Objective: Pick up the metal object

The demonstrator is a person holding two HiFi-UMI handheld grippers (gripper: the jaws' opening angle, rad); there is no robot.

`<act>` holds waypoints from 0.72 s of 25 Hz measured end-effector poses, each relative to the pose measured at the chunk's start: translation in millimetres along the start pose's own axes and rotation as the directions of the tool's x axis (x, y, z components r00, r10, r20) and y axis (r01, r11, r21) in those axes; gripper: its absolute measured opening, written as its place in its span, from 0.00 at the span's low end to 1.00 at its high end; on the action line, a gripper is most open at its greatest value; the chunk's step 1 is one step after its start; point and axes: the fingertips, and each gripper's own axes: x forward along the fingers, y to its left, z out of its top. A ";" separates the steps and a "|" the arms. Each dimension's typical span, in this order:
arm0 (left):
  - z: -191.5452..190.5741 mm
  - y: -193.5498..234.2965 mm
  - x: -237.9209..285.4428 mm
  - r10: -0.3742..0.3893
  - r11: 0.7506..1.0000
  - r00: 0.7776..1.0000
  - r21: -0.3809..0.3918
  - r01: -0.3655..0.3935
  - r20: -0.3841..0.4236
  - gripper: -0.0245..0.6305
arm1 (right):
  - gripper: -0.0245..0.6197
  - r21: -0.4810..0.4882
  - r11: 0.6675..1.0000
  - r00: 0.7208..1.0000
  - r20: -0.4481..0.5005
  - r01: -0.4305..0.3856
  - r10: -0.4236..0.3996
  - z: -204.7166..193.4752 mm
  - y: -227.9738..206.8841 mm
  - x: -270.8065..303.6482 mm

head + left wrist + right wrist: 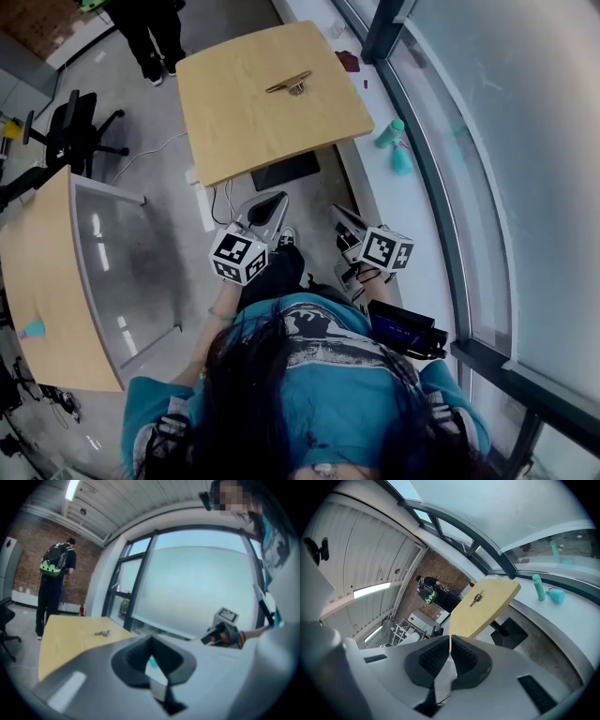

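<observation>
Two grippers, both pressed together with nothing pinched: left gripper (pixel 265 211) and right gripper (pixel 345 225), side by side. Metal object (pixel 289 84) lies on the wooden surface (pixel 272 131) at 12 o'clock, well apart from both.

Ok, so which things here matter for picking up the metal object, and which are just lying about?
For the job:
- metal object
- wooden table it lies on
- left gripper and right gripper, both shut and empty

Lying about:
- teal bottle and a second teal item on the window ledge
- office chair
- second table at the left
- standing person
</observation>
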 end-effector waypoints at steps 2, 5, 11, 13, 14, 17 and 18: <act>11.9 30.3 9.4 0.002 1.000 1.000 0.000 -0.002 0.010 0.04 | 0.07 0.006 1.000 1.000 -0.001 -0.008 0.008 15.6 6.1 28.7; 25.3 71.3 21.6 0.003 1.000 1.000 0.001 -0.003 0.021 0.04 | 0.07 -0.007 1.000 1.000 0.001 -0.005 0.005 36.6 12.8 66.2; 30.9 123.1 43.4 -0.006 1.000 1.000 -0.016 0.006 -0.006 0.08 | 0.07 0.010 0.999 1.000 -0.004 0.031 -0.031 58.7 14.0 108.4; 29.1 131.1 53.3 -0.012 1.000 1.000 -0.014 0.012 -0.019 0.08 | 0.07 0.031 0.999 1.000 -0.006 0.025 -0.025 63.9 10.5 116.3; 28.0 134.5 59.4 -0.015 1.000 1.000 -0.013 0.015 -0.025 0.08 | 0.07 0.040 0.999 1.000 -0.007 0.026 -0.026 66.9 6.3 119.2; 28.0 143.1 78.7 -0.025 1.000 0.999 0.005 0.026 -0.037 0.08 | 0.07 0.056 0.998 0.999 -0.004 0.035 -0.035 80.3 -5.7 126.0; 28.9 145.7 84.4 -0.028 0.999 0.999 0.015 0.028 -0.041 0.08 | 0.07 0.059 0.998 0.999 -0.004 0.037 -0.037 84.8 -8.5 128.5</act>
